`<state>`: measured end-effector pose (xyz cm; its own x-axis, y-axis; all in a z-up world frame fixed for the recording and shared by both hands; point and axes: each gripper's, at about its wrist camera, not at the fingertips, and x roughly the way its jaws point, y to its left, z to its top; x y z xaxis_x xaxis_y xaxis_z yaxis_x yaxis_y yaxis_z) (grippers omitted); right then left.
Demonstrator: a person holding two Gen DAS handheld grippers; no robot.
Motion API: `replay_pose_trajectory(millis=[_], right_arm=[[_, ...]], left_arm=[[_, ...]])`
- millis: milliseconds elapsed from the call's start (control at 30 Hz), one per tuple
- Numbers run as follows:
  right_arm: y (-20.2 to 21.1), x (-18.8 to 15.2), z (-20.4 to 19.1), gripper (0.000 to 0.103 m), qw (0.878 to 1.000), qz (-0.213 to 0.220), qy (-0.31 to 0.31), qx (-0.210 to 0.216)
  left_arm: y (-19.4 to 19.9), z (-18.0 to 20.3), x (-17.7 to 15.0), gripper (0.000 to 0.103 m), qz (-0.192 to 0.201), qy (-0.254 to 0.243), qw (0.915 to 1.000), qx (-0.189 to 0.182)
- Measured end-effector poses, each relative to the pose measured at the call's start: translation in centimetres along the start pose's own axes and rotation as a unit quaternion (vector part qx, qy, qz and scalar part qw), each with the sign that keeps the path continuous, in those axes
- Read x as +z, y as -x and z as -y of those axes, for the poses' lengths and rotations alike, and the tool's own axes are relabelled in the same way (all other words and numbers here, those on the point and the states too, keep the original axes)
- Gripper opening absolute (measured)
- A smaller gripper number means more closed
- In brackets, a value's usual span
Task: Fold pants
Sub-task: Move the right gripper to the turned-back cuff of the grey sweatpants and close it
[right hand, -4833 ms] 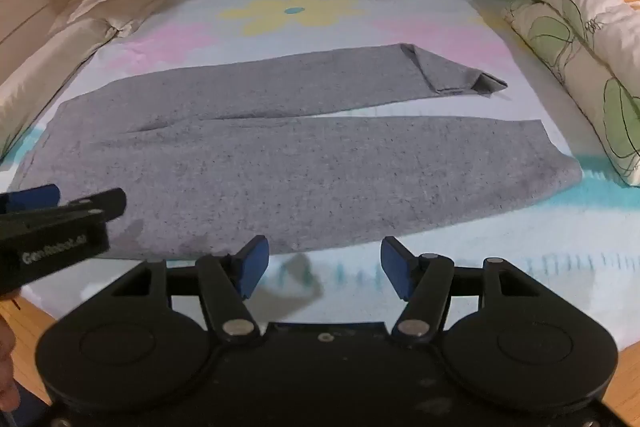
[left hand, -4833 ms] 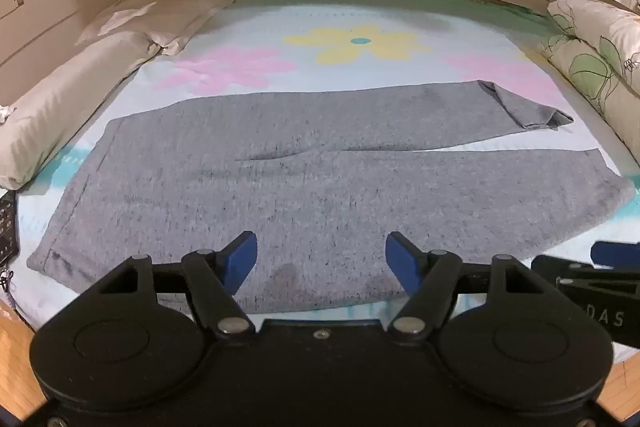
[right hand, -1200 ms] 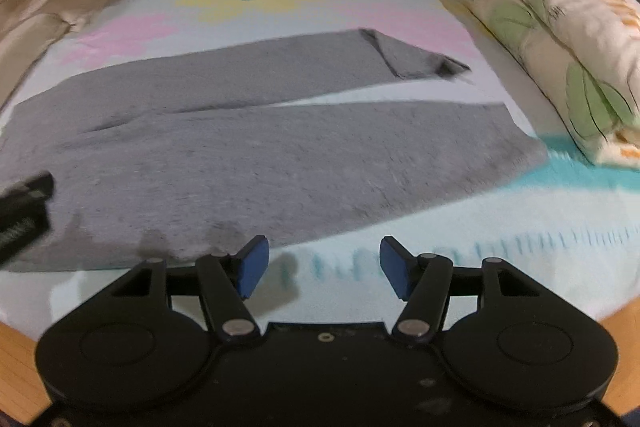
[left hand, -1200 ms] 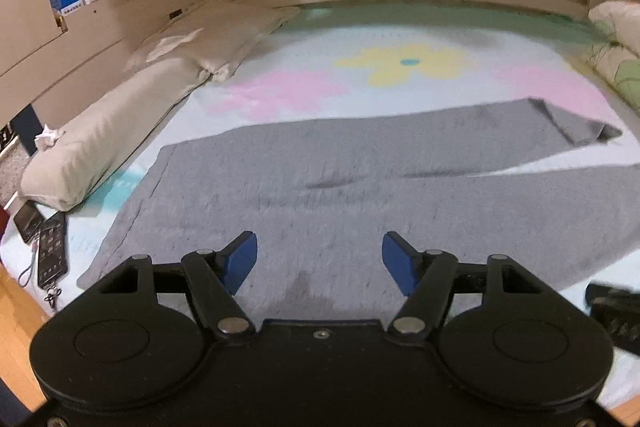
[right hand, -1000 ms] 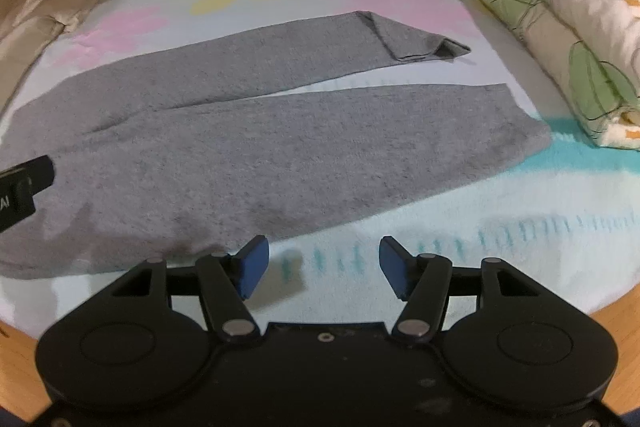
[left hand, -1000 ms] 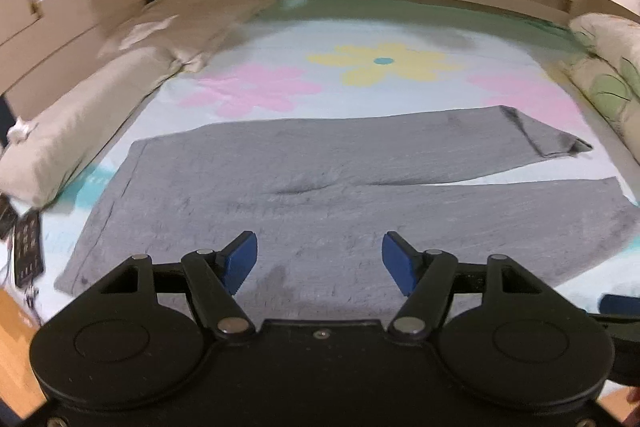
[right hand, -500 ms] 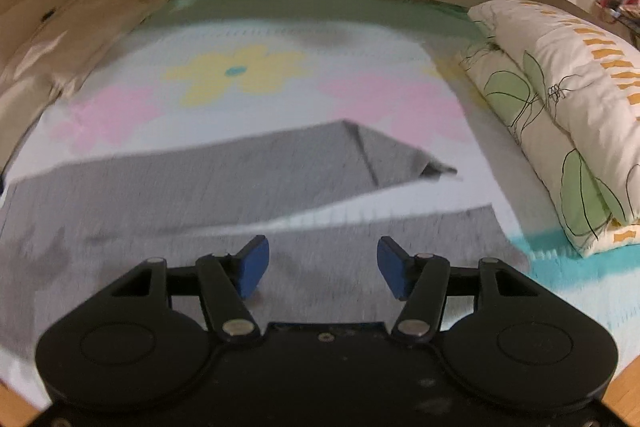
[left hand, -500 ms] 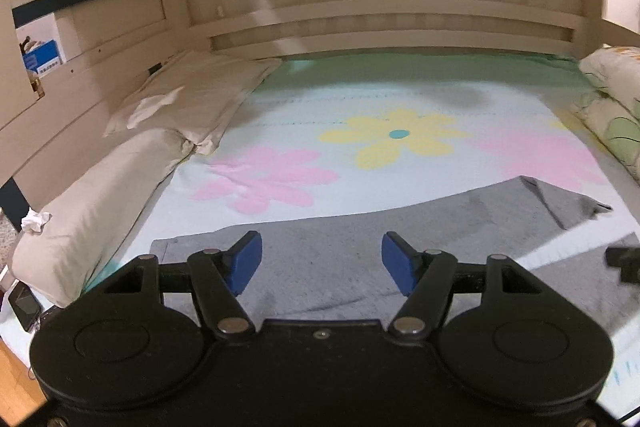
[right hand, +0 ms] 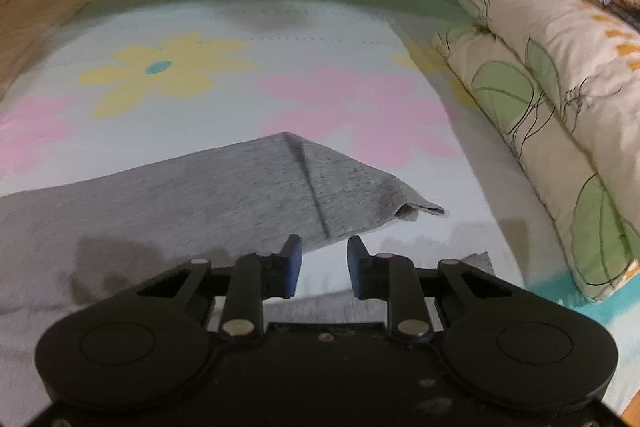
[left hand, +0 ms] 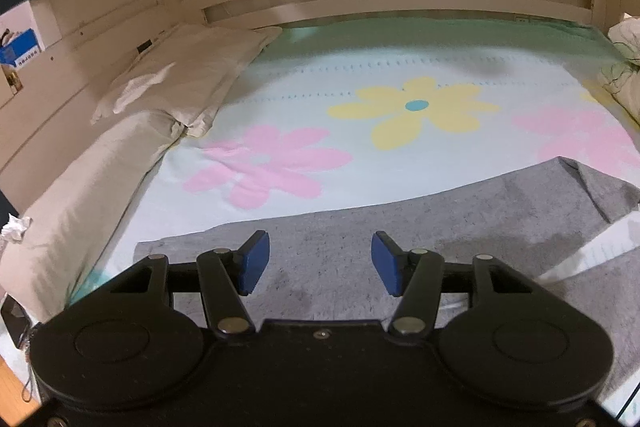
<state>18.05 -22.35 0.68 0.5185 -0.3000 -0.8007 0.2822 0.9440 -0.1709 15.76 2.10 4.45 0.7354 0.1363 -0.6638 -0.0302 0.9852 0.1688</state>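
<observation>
- We find the grey pants [left hand: 360,239] spread flat across the flowered bedsheet [left hand: 360,75], far leg's cuff [right hand: 360,187] turned back on itself.
- Left gripper [left hand: 317,263]: jaws wide, just narrowed, nothing pinched.
- Right gripper [right hand: 323,267]: jaws half-closed, closing, no cloth between them.
- Judged step: approach to the far leg. Next calls for seating the pads on its edge.

No legible text anywhere (white marks on the blue box [left hand: 20,47] too blurred)
</observation>
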Motion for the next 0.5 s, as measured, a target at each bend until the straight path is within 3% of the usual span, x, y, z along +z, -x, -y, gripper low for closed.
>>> replay_pose_trajectory(millis=[200,500], right_arm=[[-5.2,0.4,-0.2,0.024,0.998,-0.035,-0.043,0.040],[-11.5,-0.4,-1.7,0.024,0.994,-0.053,-0.043,0.080]], left_arm=[[-3.1,0.8,-0.9,0.061,-0.012,-0.027,0.9996,0.005],[-8.3,1.3,-1.4,0.061,0.002,-0.032,0.9994,-0.009]])
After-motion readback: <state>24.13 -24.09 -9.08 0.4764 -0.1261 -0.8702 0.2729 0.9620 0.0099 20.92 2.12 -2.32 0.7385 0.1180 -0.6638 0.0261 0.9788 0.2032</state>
